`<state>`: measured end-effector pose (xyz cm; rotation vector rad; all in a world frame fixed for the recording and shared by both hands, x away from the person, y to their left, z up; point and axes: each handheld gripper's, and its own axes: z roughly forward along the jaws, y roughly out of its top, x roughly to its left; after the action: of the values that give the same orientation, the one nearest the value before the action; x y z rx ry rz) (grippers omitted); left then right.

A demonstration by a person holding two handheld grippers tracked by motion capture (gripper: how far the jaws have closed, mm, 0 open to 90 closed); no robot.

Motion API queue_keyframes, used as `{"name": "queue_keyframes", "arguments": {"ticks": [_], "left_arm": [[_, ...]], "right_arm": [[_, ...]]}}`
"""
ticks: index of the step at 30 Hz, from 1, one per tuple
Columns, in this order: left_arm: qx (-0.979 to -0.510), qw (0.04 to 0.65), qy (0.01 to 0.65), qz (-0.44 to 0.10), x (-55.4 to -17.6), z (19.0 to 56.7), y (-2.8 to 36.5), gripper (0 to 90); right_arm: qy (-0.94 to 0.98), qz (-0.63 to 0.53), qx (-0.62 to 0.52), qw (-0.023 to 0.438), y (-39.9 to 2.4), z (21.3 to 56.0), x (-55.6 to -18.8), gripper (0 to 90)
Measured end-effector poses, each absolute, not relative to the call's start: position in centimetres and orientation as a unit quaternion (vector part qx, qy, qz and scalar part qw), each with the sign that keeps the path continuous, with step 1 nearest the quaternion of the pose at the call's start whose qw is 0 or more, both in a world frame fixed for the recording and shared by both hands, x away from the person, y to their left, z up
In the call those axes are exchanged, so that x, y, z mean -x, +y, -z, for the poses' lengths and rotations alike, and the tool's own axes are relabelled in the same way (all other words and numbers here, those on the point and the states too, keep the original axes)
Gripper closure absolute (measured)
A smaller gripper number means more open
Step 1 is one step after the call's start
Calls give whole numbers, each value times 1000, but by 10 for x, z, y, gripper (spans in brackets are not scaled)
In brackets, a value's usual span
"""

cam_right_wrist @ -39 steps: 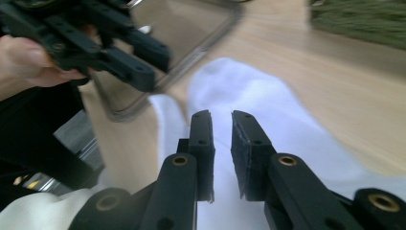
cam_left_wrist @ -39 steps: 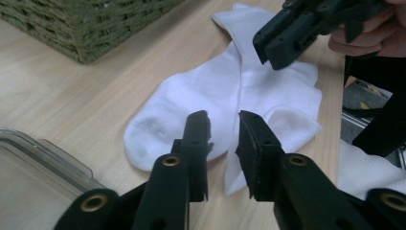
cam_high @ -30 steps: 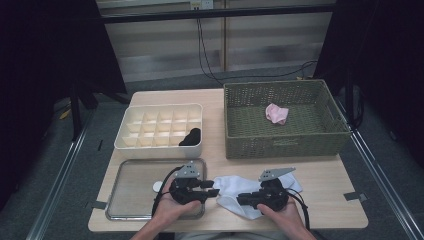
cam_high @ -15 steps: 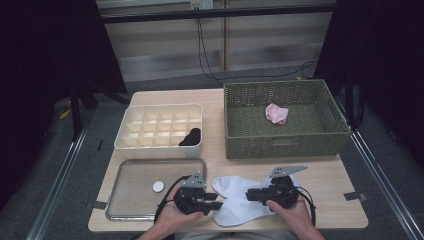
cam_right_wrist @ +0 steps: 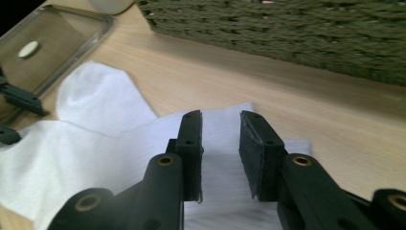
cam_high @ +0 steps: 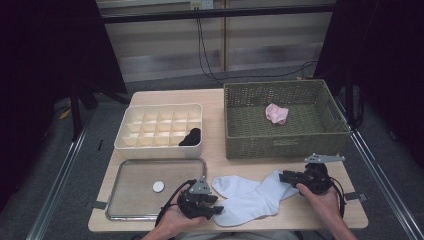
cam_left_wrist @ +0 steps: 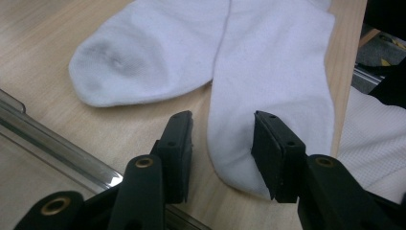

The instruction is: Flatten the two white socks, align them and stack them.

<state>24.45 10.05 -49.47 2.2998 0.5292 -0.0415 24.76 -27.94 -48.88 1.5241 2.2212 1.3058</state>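
Note:
Two white socks (cam_high: 250, 196) lie spread side by side on the table's front middle. My left gripper (cam_high: 215, 204) sits low at their left end, open. In the left gripper view its jaws (cam_left_wrist: 222, 143) straddle the toe of the nearer sock (cam_left_wrist: 273, 72), and bare table shows between the left jaw and the cloth. The other sock (cam_left_wrist: 148, 52) lies beside it. My right gripper (cam_high: 286, 177) is at the socks' right end. Its jaws (cam_right_wrist: 220, 153) have just been opening and stand apart over the flat cuff of a sock (cam_right_wrist: 95, 143), not pinching it.
A green wicker basket (cam_high: 280, 142) holding a pink cloth (cam_high: 276, 113) stands at the back right. A cream divided box (cam_high: 160, 127) with a black item (cam_high: 190, 136) is at the back left. A metal tray (cam_high: 130, 200) with a white disc (cam_high: 158, 187) lies front left.
My right gripper has moved to the right, and the socks, bunched before, now lie stretched out flat. Its jaws have parted. My left gripper has shifted slightly toward the front edge.

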Motion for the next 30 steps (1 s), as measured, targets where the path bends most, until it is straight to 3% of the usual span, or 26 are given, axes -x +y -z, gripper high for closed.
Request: {"name": "queue_keyframes", "arguments": {"ticks": [10, 18, 30], "left_arm": [[-905, 378, 193, 26, -244, 496, 98, 867], [-894, 389, 218, 52, -249, 493, 101, 890], [-873, 427, 227, 68, -256, 478, 111, 891]], "right_arm": [[754, -395, -516, 95, -280, 497, -252, 685], [755, -389, -518, 107, -277, 497, -252, 836], [719, -438, -531, 96, -288, 483, -245, 848]]}}
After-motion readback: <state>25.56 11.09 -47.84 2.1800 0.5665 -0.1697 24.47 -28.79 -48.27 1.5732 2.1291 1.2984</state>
